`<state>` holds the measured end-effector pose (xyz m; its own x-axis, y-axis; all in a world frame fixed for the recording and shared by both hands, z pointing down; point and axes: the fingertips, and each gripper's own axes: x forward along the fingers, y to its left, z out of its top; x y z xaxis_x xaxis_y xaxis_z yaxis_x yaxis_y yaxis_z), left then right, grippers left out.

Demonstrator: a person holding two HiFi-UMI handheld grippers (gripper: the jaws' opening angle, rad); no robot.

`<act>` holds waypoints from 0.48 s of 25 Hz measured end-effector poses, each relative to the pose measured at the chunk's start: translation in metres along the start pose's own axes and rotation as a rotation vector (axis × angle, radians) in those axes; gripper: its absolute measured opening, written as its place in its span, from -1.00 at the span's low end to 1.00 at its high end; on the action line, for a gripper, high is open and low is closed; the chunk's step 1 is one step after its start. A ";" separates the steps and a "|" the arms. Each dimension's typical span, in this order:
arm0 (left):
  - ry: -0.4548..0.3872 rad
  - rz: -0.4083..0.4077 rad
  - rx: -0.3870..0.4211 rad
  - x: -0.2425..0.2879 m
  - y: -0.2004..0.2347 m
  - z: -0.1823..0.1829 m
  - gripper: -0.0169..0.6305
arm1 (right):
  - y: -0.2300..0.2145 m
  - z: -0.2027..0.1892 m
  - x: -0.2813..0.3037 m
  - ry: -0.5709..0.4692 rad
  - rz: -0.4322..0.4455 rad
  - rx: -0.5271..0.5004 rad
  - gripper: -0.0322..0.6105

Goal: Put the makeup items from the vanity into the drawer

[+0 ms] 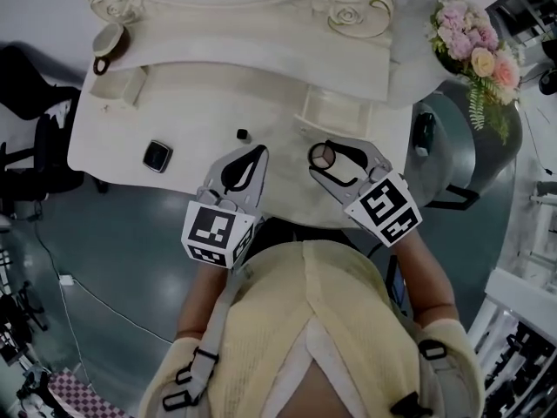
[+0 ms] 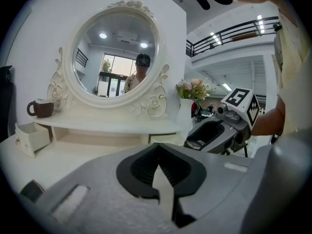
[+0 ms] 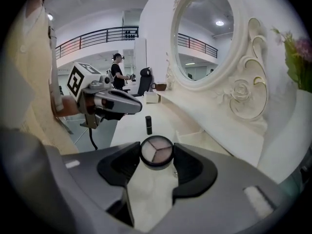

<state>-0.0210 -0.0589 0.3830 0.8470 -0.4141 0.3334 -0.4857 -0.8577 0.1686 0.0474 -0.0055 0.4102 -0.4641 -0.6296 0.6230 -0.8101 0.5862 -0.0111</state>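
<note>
My right tool [image 1: 324,155] is clamped on the round eyeshadow compact [image 1: 323,154], pads on either side of it. Only the right gripper view shows its face: three shade wedges in a dark rim [image 3: 156,151], sitting at the tool tips [image 3: 156,153]. In the head view the compact is over the near right part of the counter [image 1: 113,138], just near of the small pulled-out drawer [image 1: 326,111]. The right gripper view puts that drawer [image 3: 202,139] just beyond and to the right of the compact.

My left tool [image 1: 258,152] is to the left of the right one, tips together, nothing between them. Its own view confirms this: the pads meet at the front [image 2: 157,147].

A small dark tube [image 1: 242,134] stands on the counter just beyond the left tool, and it also shows in the right gripper view [image 3: 148,125]. Only the head view shows the square dark case [image 1: 157,156], far left on the counter. The brown mug [image 1: 109,40] is on the far left shelf and is seen from the left gripper view too [image 2: 41,108]. The oval mirror [image 2: 114,52] shows in both gripper views, with flowers [image 1: 474,42] at the far right.
</note>
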 end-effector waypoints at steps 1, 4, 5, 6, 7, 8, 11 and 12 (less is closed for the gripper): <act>-0.001 -0.002 0.010 0.003 -0.001 0.003 -0.95 | -0.004 0.001 -0.001 0.002 -0.005 -0.004 -0.22; -0.004 -0.010 0.049 0.014 -0.005 0.015 -0.95 | -0.018 0.006 -0.004 0.003 -0.018 -0.009 -0.22; -0.006 -0.014 0.061 0.017 -0.005 0.019 -0.95 | -0.023 0.008 -0.004 0.003 -0.023 -0.007 -0.22; -0.008 -0.018 0.073 0.021 -0.006 0.023 -0.95 | -0.028 0.009 -0.004 0.005 -0.027 -0.003 -0.22; -0.011 -0.020 0.088 0.024 -0.005 0.027 -0.95 | -0.032 0.010 -0.003 0.010 -0.032 0.002 -0.22; -0.014 -0.020 0.107 0.028 -0.004 0.031 -0.95 | -0.037 0.010 -0.002 0.018 -0.038 0.009 -0.22; -0.019 -0.024 0.158 0.039 -0.002 0.041 -0.95 | -0.054 0.009 0.002 0.040 -0.062 0.058 -0.22; -0.019 -0.031 0.167 0.042 -0.002 0.044 -0.95 | -0.058 0.010 0.003 0.042 -0.068 0.086 -0.22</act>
<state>0.0247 -0.0877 0.3561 0.8655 -0.3912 0.3128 -0.4181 -0.9082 0.0211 0.0898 -0.0468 0.4052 -0.3932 -0.6437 0.6565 -0.8677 0.4961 -0.0333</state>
